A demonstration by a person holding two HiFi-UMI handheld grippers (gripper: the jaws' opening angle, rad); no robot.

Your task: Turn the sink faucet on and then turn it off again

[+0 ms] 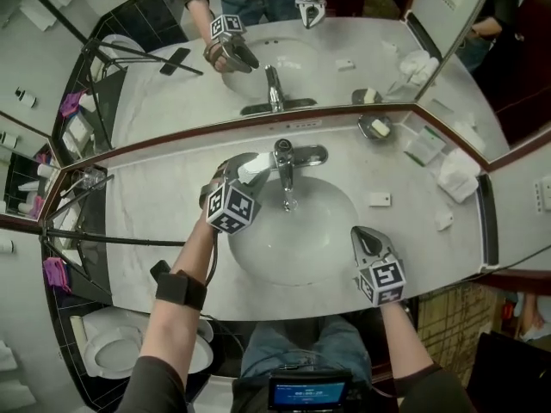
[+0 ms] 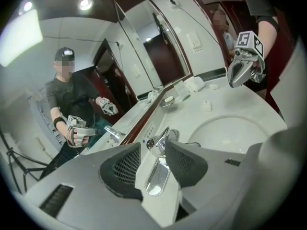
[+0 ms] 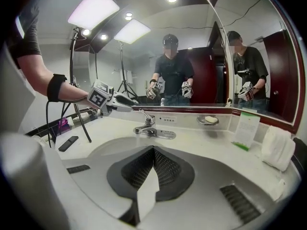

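Note:
The chrome faucet (image 1: 284, 160) stands at the back of the white basin (image 1: 293, 239); I see no water stream. My left gripper (image 1: 256, 167) is just left of the faucet, pointing at it. In the left gripper view its jaws stand apart, open (image 2: 153, 150), with the faucet lever (image 2: 162, 139) just beyond the tips and not pressed by the pads. My right gripper (image 1: 362, 233) hovers over the basin's front right rim, shut and holding nothing (image 3: 153, 150). From there the faucet (image 3: 146, 124) and the left gripper (image 3: 122, 101) show ahead.
A soap dish (image 1: 376, 127) sits by the mirror. A green card (image 1: 424, 144), folded towels (image 1: 459, 175) and small white packets (image 1: 380, 200) lie on the right of the counter. A black tripod (image 1: 86, 231) stands at the left, and a toilet (image 1: 112, 347) is below.

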